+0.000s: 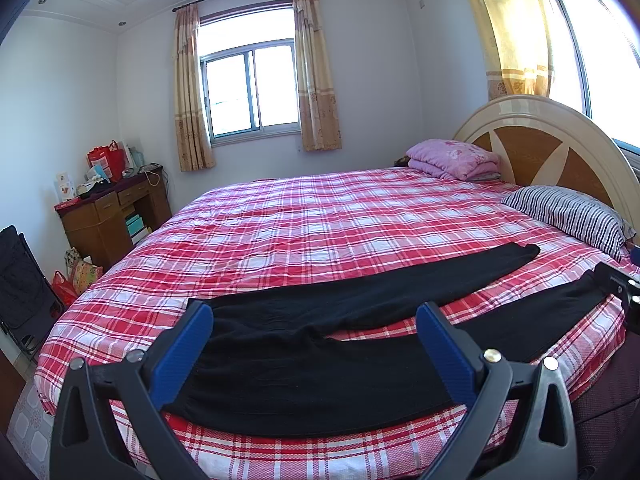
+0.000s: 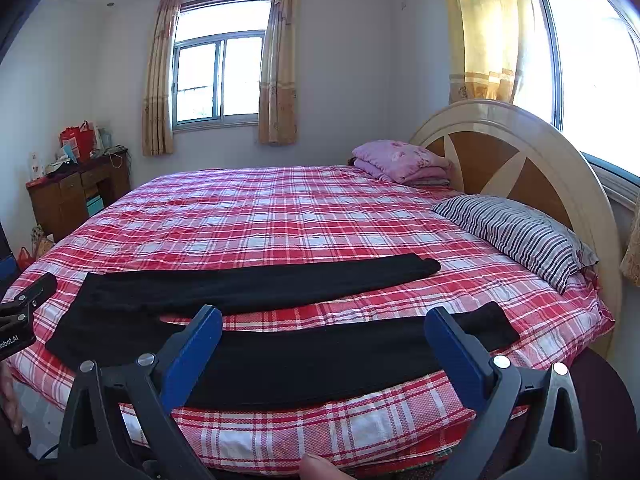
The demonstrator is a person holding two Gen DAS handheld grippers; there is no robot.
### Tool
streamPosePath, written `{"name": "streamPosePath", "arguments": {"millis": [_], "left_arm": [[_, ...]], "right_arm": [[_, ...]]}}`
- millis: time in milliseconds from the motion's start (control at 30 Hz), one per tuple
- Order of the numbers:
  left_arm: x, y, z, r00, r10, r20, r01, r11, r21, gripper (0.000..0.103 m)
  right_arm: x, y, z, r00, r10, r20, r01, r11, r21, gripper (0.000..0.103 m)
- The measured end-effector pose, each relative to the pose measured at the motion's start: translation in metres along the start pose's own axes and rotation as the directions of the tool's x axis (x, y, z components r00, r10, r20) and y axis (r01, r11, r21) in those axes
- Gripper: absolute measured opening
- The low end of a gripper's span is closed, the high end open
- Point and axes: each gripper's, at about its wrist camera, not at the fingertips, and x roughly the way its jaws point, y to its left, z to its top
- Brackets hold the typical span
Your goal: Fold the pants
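Right now a pair of black pants (image 1: 304, 344) lies spread flat on the near part of a bed covered with a red and white checked sheet (image 1: 304, 216). The waist end sits toward the left, and the two legs run off to the right, parted by a strip of bare sheet. The far leg reaches toward a striped pillow (image 1: 572, 216) by the wooden headboard (image 1: 532, 148); the near leg lies along the bed's front edge.

The left gripper (image 1: 314, 330) hovers over the waist end with its blue fingers (image 1: 184, 352) spread wide, holding nothing. The right gripper (image 2: 324, 334) hangs above the near leg, its blue fingers (image 2: 456, 352) also spread wide and empty. From the left wrist view, the right gripper shows at the far right edge near the cuff of the near leg; whether it touches the cloth there I cannot tell. From the right wrist view, the left gripper shows at the left edge beside the waist.

A folded pink quilt (image 2: 400, 160) rests at the far side of the headboard. A brown desk (image 1: 108, 220) stands in the left corner, cluttered with bags and boxes, below a curtained window (image 1: 252, 88). A fingertip (image 2: 320, 468) shows at the bottom edge of the right wrist view.
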Motion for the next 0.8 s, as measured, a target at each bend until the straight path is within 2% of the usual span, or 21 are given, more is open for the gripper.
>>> {"name": "streamPosePath", "arguments": {"millis": [800], "left_arm": [[0.0002, -0.0018, -0.0011, 1.000, 0.001, 0.001, -0.001, 1.000, -0.002, 0.103]], "right_arm": [[0.0016, 0.0008, -0.0026, 1.000, 0.003, -0.001, -0.003, 1.000, -0.005, 0.102]]}}
